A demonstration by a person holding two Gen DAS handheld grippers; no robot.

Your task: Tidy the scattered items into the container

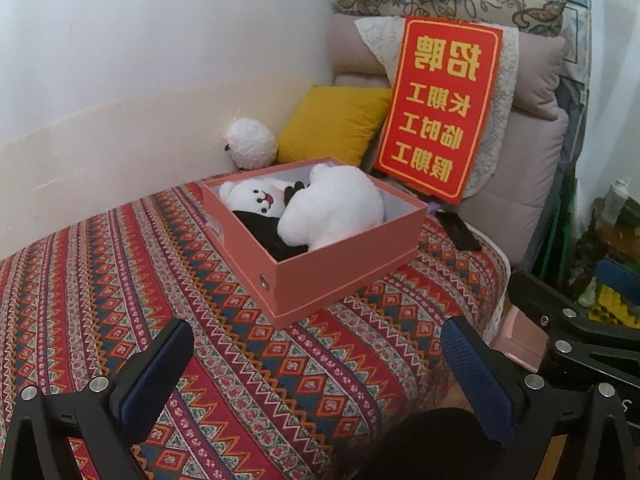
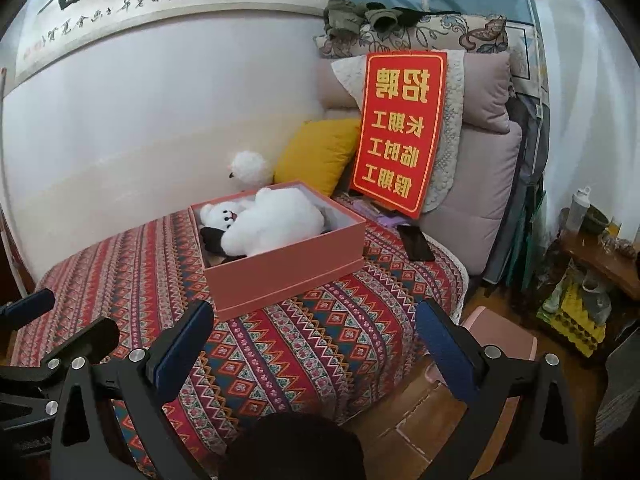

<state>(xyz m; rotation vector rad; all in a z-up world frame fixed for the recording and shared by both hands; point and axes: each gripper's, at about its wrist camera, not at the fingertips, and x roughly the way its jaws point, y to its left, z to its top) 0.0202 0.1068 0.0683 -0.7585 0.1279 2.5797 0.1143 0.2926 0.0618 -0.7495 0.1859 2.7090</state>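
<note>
Both grippers, left (image 1: 316, 364) and right (image 2: 314, 350), hover with jaws apart and empty over the patterned bed (image 1: 120, 280), apparently because the white plush toys (image 1: 328, 208) already lie inside the pink box (image 1: 344, 264).

Box (image 1: 344, 276): salmon-pink outside, pale grey-white inside. Plush toy (image 1: 332, 208) in it: white, with black parts, possibly clothing. Bedspread (image 1: 120, 280): red, banded with blue, orange and white diamond and zigzag pattern. Cushion (image 1: 332, 124): mustard yellow. Sign (image 1: 438, 108): red with gold characters. Hand-held gripper pads (image 1: 478, 380): dark blue.
</note>
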